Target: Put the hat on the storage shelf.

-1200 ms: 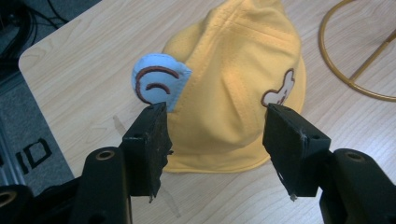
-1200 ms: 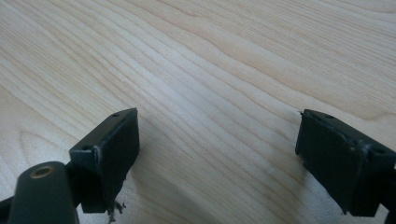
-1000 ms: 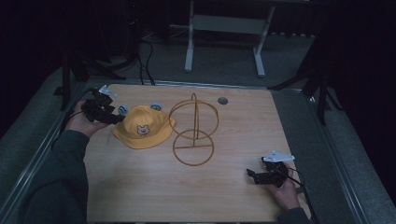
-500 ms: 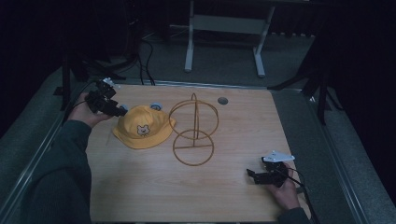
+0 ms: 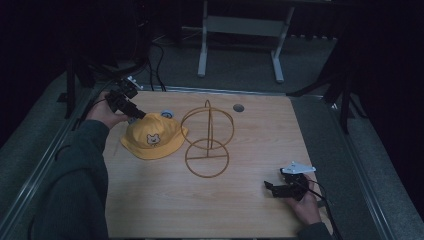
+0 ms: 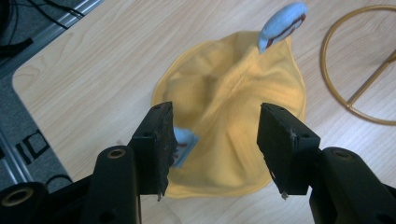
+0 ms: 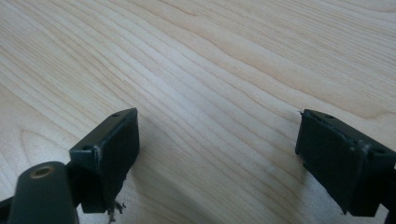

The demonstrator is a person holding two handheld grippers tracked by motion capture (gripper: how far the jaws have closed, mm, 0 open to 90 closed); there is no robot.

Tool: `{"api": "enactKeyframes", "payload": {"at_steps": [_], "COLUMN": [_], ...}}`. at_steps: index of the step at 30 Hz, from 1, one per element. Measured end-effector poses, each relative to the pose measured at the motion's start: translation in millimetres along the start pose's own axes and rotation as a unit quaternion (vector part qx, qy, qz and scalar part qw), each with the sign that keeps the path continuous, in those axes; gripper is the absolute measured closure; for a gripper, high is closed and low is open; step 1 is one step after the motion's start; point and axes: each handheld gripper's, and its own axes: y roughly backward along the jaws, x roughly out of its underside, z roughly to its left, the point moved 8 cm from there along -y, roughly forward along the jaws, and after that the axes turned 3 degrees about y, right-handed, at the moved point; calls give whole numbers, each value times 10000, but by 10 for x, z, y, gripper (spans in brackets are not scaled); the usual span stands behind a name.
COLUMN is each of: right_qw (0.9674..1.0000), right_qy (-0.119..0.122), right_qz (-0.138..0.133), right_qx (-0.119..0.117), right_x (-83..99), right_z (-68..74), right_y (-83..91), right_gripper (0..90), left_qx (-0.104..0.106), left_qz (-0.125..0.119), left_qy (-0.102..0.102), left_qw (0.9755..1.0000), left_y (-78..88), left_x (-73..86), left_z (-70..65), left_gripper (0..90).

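A yellow child's hat [image 5: 150, 141] with a bear patch lies on the wooden table [image 5: 240, 210], left of centre. Two pale blue ears stick out of it: one ear [image 6: 282, 22] at the far side, the other ear [image 6: 184, 145] beside my left jaw. My left gripper [image 5: 136, 113] hovers open at the hat's back left rim; in the left gripper view the open left gripper [image 6: 212, 140] straddles the yellow hat [image 6: 233, 121]. A gold wire stand [image 5: 207, 137] with two hoops rises just right of the hat. My right gripper [image 5: 272, 189] rests open near the front right corner over bare wood [image 7: 210, 70].
A small round grommet [image 5: 238, 107] sits in the table near its far edge. A metal rail [image 5: 45, 165] runs along the left side. Dark cables and a grey frame leg [image 5: 202, 45] stand on the floor beyond the table.
My left gripper has lifted from the table's left edge and swung toward the hat's back rim. The right gripper has stayed where it was.
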Motion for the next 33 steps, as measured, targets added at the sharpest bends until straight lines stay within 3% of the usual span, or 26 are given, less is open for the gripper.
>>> {"api": "enactKeyframes", "payload": {"at_steps": [4, 7, 17, 22, 27, 30, 33], "right_qw": [10000, 10000, 10000, 10000, 10000, 10000, 10000], "right_qy": [9, 12, 19, 23, 29, 30, 29], "right_qz": [4, 4, 5, 5, 8, 8, 7], "right_qx": [0, 1, 1, 1, 1, 1, 1], "right_x": [2, 3, 4, 4, 5, 5, 4], "right_z": [-1, -2, -3, -3, -4, -4, -4], "right_y": [1, 2, 2, 2, 3, 3, 3], "right_gripper": [135, 134, 134, 135, 135, 134, 135], "left_qx": [-212, -234, -148, -137, -99, 73, 137], "left_qz": [88, 102, 366, 520, 515, 614, 683], "left_qy": [-21, -5, 3, -127, -299, -400, -479], "left_qw": [9997, 9997, 9992, 9985, 9982, 9973, 9964], "left_y": [-120, -203, -468, -554, -587, -584, -570], "left_x": [-40, -68, -81, -57, -64, -47, -42], "left_z": [2, 4, -33, -58, -106, -140, -170], "left_gripper": [443, 432, 436, 460, 614, 790, 840]}}
